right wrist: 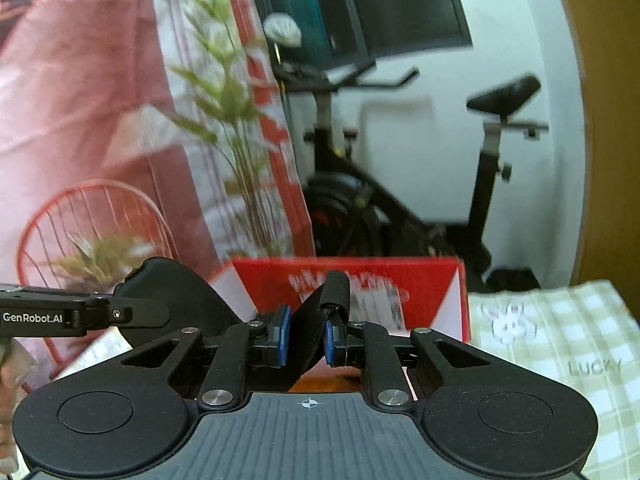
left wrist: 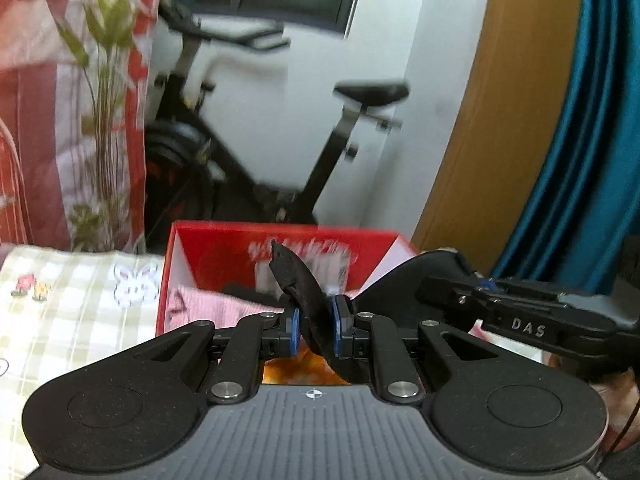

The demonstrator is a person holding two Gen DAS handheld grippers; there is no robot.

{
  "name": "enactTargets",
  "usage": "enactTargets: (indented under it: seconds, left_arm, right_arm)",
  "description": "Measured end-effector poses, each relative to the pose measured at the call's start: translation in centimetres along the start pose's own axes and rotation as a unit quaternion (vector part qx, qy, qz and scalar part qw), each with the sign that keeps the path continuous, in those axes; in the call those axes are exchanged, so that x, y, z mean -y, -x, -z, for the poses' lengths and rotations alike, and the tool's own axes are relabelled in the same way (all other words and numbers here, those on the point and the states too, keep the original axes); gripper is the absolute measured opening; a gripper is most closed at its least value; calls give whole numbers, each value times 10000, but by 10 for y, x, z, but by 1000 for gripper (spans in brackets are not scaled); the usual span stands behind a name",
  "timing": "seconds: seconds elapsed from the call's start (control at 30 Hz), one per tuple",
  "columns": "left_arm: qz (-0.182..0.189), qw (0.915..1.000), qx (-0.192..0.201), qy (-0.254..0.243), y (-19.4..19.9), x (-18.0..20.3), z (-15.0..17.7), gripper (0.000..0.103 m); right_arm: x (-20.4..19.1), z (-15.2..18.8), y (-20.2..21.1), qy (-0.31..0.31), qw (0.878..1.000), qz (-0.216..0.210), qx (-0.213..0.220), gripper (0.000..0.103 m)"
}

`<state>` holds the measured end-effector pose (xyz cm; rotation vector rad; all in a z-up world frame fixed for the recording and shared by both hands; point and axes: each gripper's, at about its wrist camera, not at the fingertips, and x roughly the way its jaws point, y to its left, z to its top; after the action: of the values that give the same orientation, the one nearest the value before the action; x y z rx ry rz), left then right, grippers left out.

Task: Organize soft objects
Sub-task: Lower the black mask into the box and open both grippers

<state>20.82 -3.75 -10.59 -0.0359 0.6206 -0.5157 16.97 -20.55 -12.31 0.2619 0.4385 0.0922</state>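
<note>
- Left gripper [left wrist: 314, 330]: its blue pads [left wrist: 294, 330] pinch one end of a black strap [left wrist: 298, 280]; that end stands up in front of the red box [left wrist: 280, 248].
- Right gripper [right wrist: 304, 338]: its blue pads [right wrist: 282, 334] are narrow and clamp the same black strap's other end, rolled at its tip; it too is in front of the red box.
- Inside the red box lies a pink knitted cloth [left wrist: 208, 306]; something orange [left wrist: 300, 368] shows just below the pads.
- Beside the red box spreads a checked cloth [right wrist: 560, 340] with a rabbit print.
- Behind the red box stands an exercise bike [right wrist: 400, 200], blurred; a plant [right wrist: 236, 140] rises by a red and white curtain [left wrist: 36, 120].
</note>
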Motion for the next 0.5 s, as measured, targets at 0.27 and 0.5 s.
enactTargets:
  seconds: [0.27,0.5]
  left_arm:
    - [-101,9977,-665,72,-43,-17,10,16]
    - [-334,9962,-804,62,-63,-23,8,17]
  right_arm:
    - [13,26,-41,-282,9966,298,-719,15]
    - [14,32,-59,-321,9944,469,-896,15]
